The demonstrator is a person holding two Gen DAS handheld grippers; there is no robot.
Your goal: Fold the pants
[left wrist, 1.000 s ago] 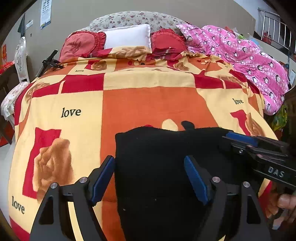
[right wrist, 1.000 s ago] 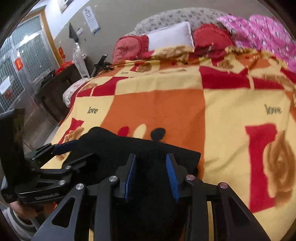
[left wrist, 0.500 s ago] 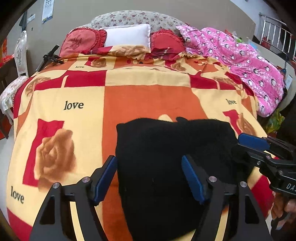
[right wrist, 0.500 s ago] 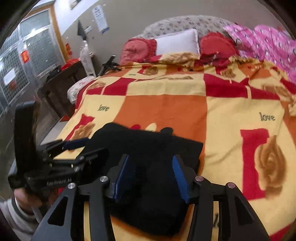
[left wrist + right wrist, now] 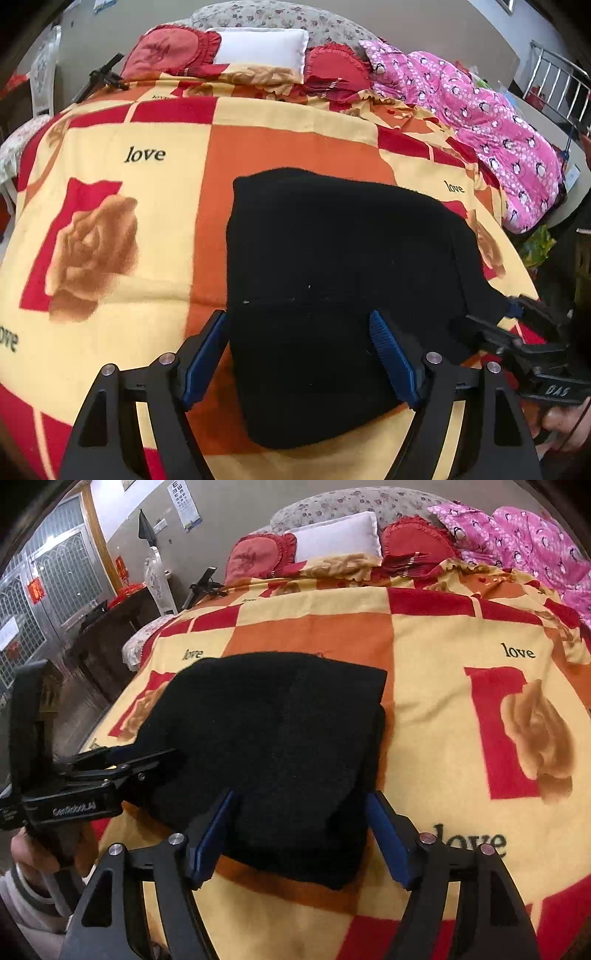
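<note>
The black pants [image 5: 332,266] lie folded into a thick rectangle on the orange, yellow and red blanket [image 5: 122,236]. They also show in the right wrist view [image 5: 273,734]. My left gripper [image 5: 299,350] is open, its blue pads [image 5: 391,354] wide apart above the near edge of the pants, holding nothing. My right gripper [image 5: 299,834] is open too, over the near right corner of the pants. Each gripper shows from the side in the other's view: the right one [image 5: 517,332] and the left one [image 5: 110,764].
Red cushions [image 5: 166,48] and a white pillow [image 5: 258,44] lie at the head of the bed. A pink quilt [image 5: 491,125] is heaped along the right side. A dark cabinet [image 5: 110,627] and a white fan [image 5: 159,579] stand left of the bed.
My right gripper has opened wider and let go of the pants. Both grippers have pulled back and risen, and the folded pants now lie flat on the blanket.
</note>
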